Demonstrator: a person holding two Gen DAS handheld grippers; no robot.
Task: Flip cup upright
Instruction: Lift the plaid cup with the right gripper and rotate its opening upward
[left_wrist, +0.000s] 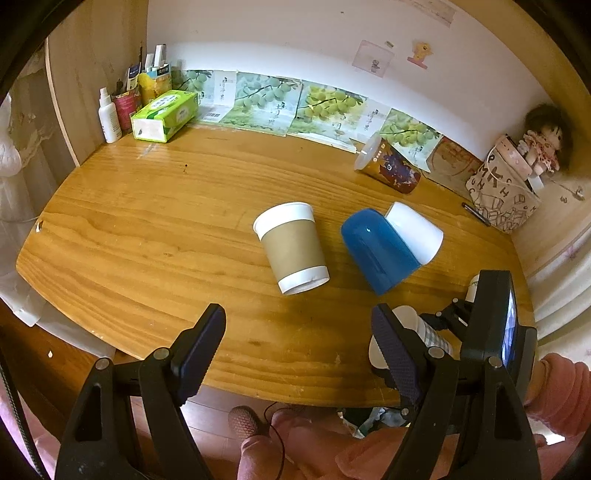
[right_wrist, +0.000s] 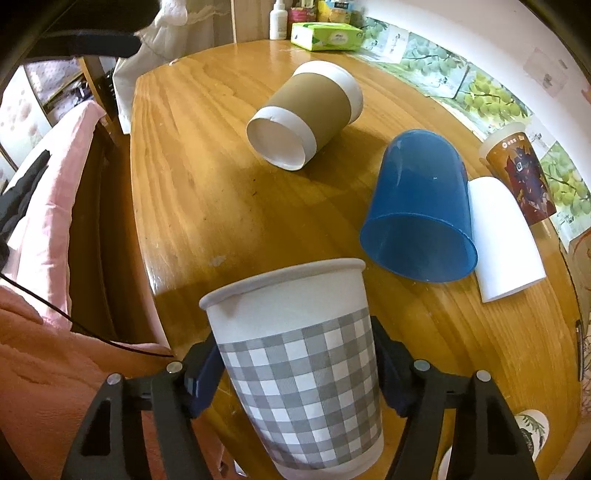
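My right gripper (right_wrist: 297, 365) is shut on a grey-checked paper cup (right_wrist: 299, 369), held with its rim tilted toward the table's near edge; the cup also shows in the left wrist view (left_wrist: 424, 328), behind my left finger. My left gripper (left_wrist: 299, 347) is open and empty above the near table edge. A brown-sleeved paper cup (left_wrist: 291, 247) (right_wrist: 306, 114), a blue plastic cup (left_wrist: 376, 247) (right_wrist: 417, 206) and a white cup (left_wrist: 417, 229) (right_wrist: 502, 240) lie on their sides mid-table.
A dark printed cup (left_wrist: 389, 166) (right_wrist: 521, 170) lies tilted by the back wall. A green tissue box (left_wrist: 164, 114) (right_wrist: 325, 35) and bottles (left_wrist: 109, 116) stand at the far left corner. A patterned bag (left_wrist: 502, 195) with a doll (left_wrist: 545, 142) stands at the right. A pen (left_wrist: 476, 214) lies near the bag.
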